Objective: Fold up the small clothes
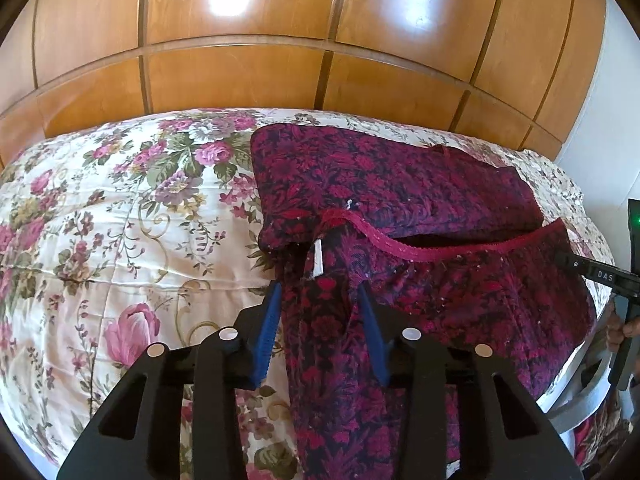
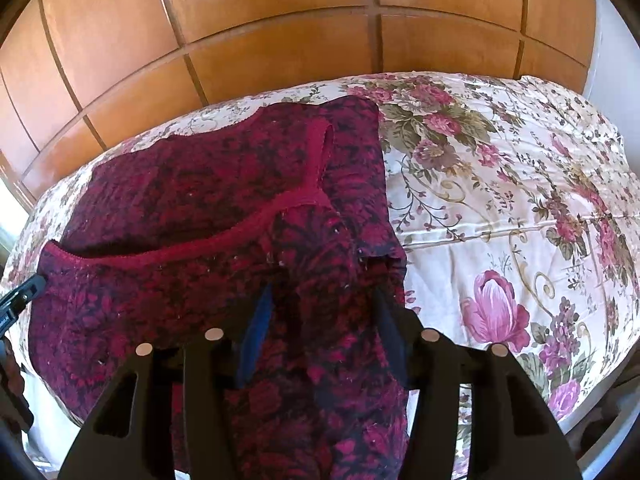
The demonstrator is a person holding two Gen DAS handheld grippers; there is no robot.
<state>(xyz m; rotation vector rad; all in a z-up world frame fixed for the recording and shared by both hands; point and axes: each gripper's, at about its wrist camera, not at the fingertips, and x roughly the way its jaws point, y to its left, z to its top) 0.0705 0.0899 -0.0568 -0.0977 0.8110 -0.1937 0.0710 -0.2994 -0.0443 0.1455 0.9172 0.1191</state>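
A small dark garment [image 1: 400, 184] with a red flower print and a red trimmed edge lies on the floral bedspread [image 1: 100, 208], partly folded over itself. My left gripper [image 1: 318, 290] holds a bunched corner of it between its blue fingers, near a white label. The other gripper's black tip [image 1: 592, 272] shows at the right edge. In the right wrist view the garment [image 2: 180, 200] spreads to the left, and my right gripper [image 2: 320, 292] is shut on a raised fold of it. The left gripper's tip [image 2: 20, 296] shows at the left edge.
A wooden panelled wardrobe [image 1: 280, 32] stands right behind the bed. The bedspread [image 2: 520, 200] stretches out to the right of the garment. The bed's near edge drops off below both grippers. A white wall [image 1: 600, 120] is at the far right.
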